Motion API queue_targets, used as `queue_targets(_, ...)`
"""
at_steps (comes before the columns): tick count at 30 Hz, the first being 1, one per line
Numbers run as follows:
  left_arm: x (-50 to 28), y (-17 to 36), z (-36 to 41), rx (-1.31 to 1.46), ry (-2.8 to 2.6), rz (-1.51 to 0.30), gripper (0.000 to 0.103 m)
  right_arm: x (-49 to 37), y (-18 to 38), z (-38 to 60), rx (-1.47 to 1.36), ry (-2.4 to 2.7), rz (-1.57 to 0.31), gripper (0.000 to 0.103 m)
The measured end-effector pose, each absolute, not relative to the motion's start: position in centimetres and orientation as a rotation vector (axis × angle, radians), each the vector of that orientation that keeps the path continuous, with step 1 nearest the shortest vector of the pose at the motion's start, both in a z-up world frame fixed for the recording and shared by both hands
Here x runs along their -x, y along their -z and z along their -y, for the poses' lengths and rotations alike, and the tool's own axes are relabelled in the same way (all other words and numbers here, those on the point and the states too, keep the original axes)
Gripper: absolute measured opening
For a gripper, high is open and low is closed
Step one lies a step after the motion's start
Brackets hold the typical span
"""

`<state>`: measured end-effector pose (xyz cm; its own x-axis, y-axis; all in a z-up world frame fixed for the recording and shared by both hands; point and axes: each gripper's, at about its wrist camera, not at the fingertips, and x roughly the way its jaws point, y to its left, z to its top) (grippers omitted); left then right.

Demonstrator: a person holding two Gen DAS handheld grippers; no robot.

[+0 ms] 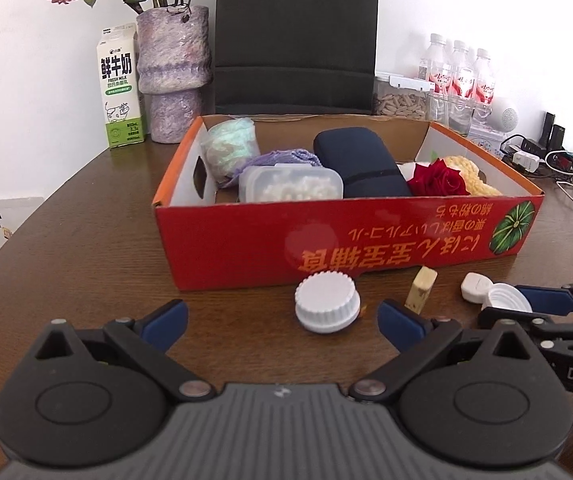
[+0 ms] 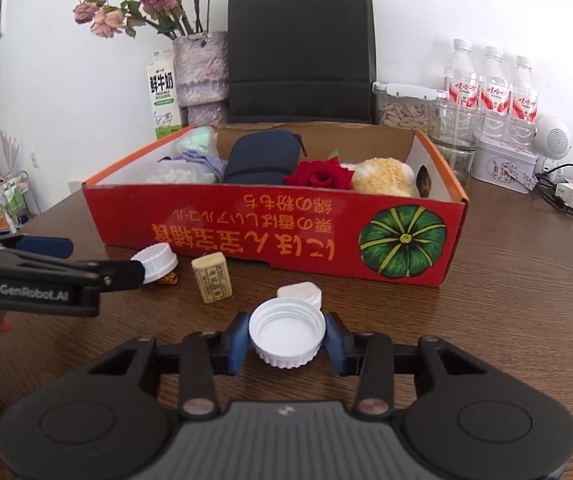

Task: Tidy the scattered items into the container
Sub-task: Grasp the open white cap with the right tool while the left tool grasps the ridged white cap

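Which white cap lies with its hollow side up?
The white cap between the right gripper fingers; the other white cap, before the left gripper, shows its closed top.

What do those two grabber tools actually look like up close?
Both look alike. The left gripper and right gripper each have a ribbed grey body, two round black housings, black linkage arms joined by silver rivets, and blue padded fingertips. White lettering on the side reads "GenRobot.AI". No cables show.

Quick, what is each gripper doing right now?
Left gripper: open, around a white cap on the table, not gripping it.
Right gripper: shut on an upturned cap.
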<state>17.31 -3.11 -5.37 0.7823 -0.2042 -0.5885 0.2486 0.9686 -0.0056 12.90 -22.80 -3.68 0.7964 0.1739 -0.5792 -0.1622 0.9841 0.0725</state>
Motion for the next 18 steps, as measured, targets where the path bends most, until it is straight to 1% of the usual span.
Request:
queue_targets(11, -19.1, 5.8, 3.5, -0.045, 0.243, -0.650, 0.102, -13.9, 3.1, 23.8, -0.007, -0.141, -0.570, 0.039)
queue_targets(14, -19.3, 5.9, 3.5, -0.033, 0.252, -0.659, 0.097, -14.2, 3.3, 23.6, -0.002, -0.149, -0.564, 0.039)
queue_targets(16, -19.5, 6.0, 3.5, -0.024, 0.259, -0.668, 0.088, -14.4, 3.4, 23.3, 0.012, -0.152, -0.570, 0.039)
queue_targets(18, -19.7, 6.2, 3.6, -0.016, 0.267, -0.678, 0.081, -14.5, 3.6, 23.1, 0.017, -0.155, -0.576, 0.039)
